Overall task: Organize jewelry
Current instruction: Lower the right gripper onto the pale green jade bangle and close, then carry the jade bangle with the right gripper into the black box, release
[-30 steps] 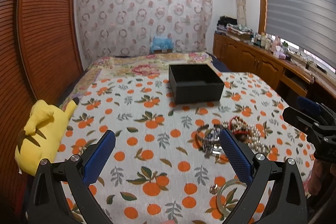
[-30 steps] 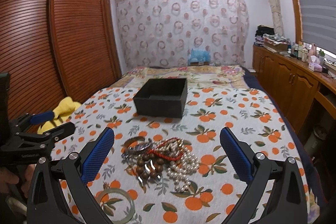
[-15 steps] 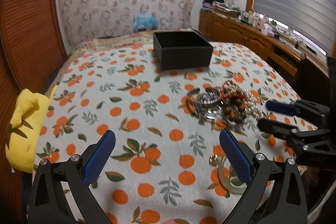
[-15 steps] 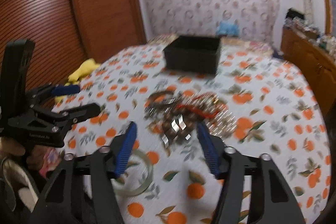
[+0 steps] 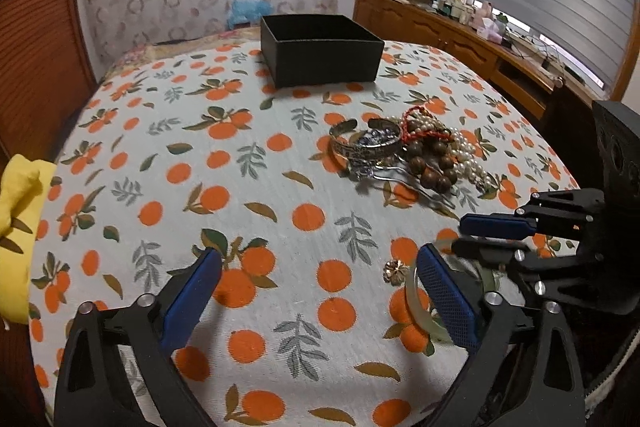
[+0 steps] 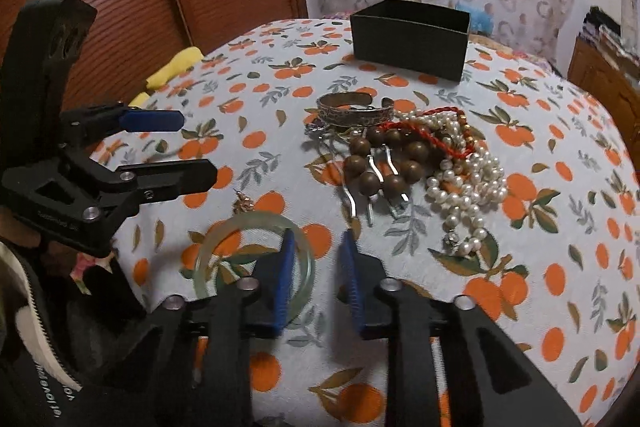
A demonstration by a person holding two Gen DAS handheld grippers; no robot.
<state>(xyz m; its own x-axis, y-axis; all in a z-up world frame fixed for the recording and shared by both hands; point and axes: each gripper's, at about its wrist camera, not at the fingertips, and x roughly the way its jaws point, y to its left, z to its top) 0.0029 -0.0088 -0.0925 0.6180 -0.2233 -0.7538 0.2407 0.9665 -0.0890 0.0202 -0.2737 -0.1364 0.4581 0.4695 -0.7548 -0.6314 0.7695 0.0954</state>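
Only partial white lettering shows on a dark strap [image 6: 60,393], reading roughly "love".

Matt black box [image 5: 320,47], glossy translucent bangle [image 6: 256,259], polished wooden beads [image 6: 384,163], printed cloth [image 5: 240,187]

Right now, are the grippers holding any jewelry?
No. The right hand-held gripper straddles the pale green jade bangle's rim, not clamped. The left hand-held gripper is open.
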